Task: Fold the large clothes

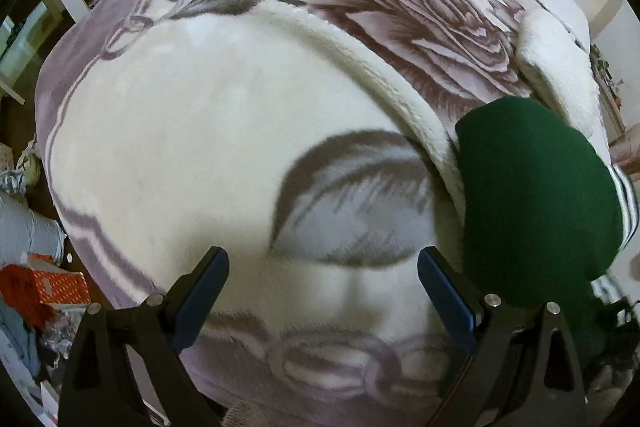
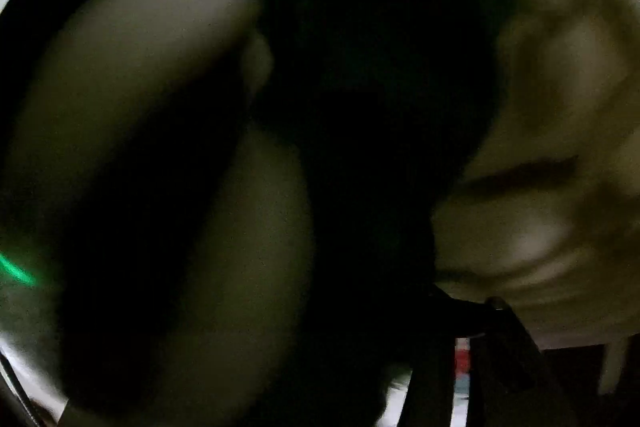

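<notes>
Blue-padded fingers of my left gripper sit closest, spread wide and holding nothing, hovering over the flowered blanket that covers the bed. Moving rightward, a white fleece garment runs as a long band from upper left down toward lower right, its far end bunched near the bed's right edge. Just beside it, off my right finger, lies the dark green garment with white stripes at its edge, its long axis running roughly away from me and trailing down past the finger. So the cloth lies right of my left gripper, likely nearer my right hand. My right gripper's view is nearly black, smothered by dark cloth against pale fabric; whether those fingers are clenched on it I cannot tell.
</notes>
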Available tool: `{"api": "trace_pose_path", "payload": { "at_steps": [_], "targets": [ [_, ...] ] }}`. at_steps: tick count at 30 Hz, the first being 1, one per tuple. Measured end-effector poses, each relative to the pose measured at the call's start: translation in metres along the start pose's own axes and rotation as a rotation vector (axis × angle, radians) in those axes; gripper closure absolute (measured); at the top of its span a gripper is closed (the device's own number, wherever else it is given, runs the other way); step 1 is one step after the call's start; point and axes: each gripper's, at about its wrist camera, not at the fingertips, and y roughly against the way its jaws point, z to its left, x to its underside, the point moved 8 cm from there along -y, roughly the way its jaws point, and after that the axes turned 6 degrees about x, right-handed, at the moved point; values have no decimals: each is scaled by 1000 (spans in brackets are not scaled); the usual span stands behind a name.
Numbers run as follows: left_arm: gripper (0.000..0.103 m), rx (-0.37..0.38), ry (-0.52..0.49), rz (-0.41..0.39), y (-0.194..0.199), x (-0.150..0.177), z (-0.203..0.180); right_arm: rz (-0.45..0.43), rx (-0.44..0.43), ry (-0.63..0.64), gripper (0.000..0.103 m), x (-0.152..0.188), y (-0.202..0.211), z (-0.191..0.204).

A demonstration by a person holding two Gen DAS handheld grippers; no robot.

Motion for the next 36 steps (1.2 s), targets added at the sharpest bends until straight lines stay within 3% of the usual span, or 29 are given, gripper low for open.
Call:
{"api": "trace_pose_path", "payload": {
  "at_steps": [5, 9, 12, 16, 18, 20, 21, 26, 27, 28, 30, 33, 36],
  "targets": [
    [7, 80, -12, -9, -5, 9, -44, -26, 223, 194, 31, -13, 64, 13],
    [7, 104, -46, -44, -14, 3, -84, -147, 490, 538, 30, -23, 111, 72],
    [6, 111, -68, -83, -21, -7, -106, -113, 490, 727, 30, -36, 96, 135],
    [6, 104, -85, -106, -27, -18, -120, 33, 446, 930, 28, -46, 19, 180],
    [6, 101, -93, -108, -26, -21, -122, 196, 425, 932, 30, -35, -26, 190],
    [6, 99, -100, -106, -24, -22, -124, 286, 397, 985, 85, -23, -50, 197],
    [7, 101, -101, -101, -24, -23, -124, 292, 446, 1005, 96, -20, -58, 199],
    [6, 160, -88, -100, -21, -26, -138, 4, 392, 998, 97, -25, -15, 263],
    [6, 204, -83, -108, -21, -28, -144, -88, 438, 995, 97, -38, -6, 272],
    [6, 224, -84, -111, -22, -30, -149, -124, 484, 989, 97, -48, -5, 277],
    [6, 225, -110, -116, -29, -35, -161, -107, 535, 959, 97, -69, -21, 273],
    [6, 204, -154, -62, -48, -34, -170, 64, 583, 845, 92, -97, -49, 238],
    [6, 187, -214, -29, -58, -28, -173, 111, 536, 820, 58, -84, -23, 216]
  ]
}}
